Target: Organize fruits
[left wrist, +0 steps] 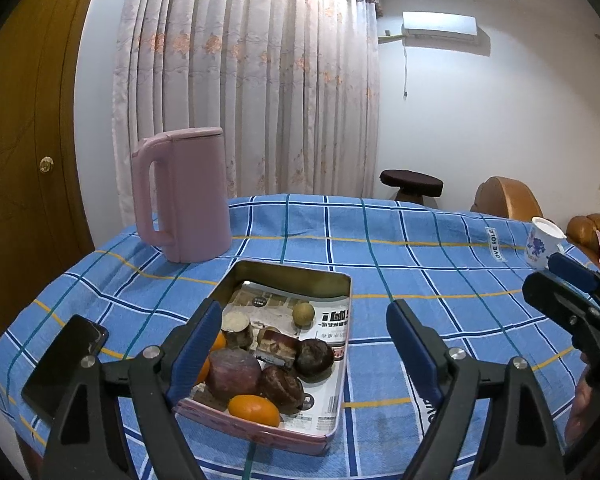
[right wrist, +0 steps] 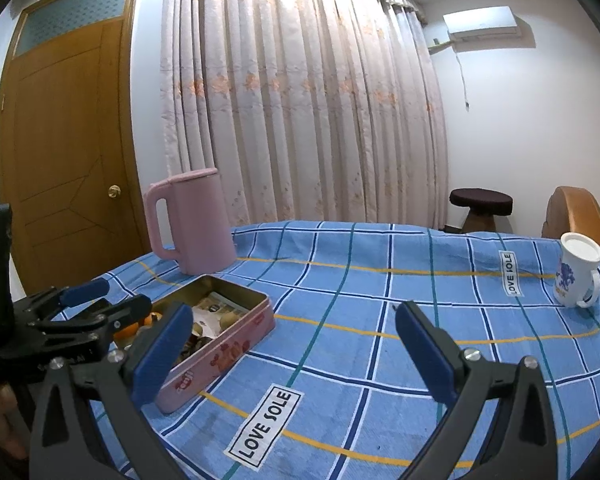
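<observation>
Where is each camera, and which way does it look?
Left wrist: sits on the left gripper, looking over the tin of fruit; its open fingers show, plus the right gripper.
Right wrist: sits on the right gripper, facing the blue tablecloth; its open fingers show.
Both see the tin, pink kettle and mug.

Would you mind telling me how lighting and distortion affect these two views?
Left wrist view: the air conditioner is blown out by glare, the tin stays sharp and evenly lit. Right wrist view: fisheye bends the door and curtain, corners go dark.
</observation>
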{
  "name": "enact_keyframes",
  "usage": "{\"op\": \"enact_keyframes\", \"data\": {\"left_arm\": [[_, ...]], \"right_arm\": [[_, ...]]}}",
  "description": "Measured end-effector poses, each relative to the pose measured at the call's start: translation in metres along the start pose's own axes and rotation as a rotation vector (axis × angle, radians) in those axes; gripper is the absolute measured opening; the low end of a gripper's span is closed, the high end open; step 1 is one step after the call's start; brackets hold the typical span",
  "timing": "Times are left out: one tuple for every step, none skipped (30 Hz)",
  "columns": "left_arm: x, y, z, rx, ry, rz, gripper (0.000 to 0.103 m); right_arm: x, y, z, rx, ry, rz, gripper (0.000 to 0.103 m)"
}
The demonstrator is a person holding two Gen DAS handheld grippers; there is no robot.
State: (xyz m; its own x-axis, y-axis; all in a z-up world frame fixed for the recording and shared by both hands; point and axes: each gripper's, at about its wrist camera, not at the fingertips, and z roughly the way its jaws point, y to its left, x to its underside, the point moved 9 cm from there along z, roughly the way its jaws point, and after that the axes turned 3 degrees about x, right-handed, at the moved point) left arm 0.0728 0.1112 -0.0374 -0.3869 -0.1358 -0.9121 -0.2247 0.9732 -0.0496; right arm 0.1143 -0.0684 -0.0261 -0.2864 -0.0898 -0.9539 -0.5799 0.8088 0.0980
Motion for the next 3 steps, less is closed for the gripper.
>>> {"op": "enact_keyframes", "data": {"left_arm": [[0.0001, -0.0001, -0.0007, 0.0, -0.002, 0.001, 0.086], [0.0, -0.0006, -0.0015, 0.003, -0.004, 0.001, 0.086], [-0.0001, -0.0017, -0.0023, 0.009, -0.004, 0.002, 0.086]], "right_arm": [[0.0001, -0.0004, 0.0, 0.003, 0.0, -0.001, 0.103], [0.0004, -0.0017, -0.0005, 0.006, 0.0, -0.002, 0.103], [0.0011, -0.003, -0.0003, 0.008, 0.002, -0.002, 0.103]]}}
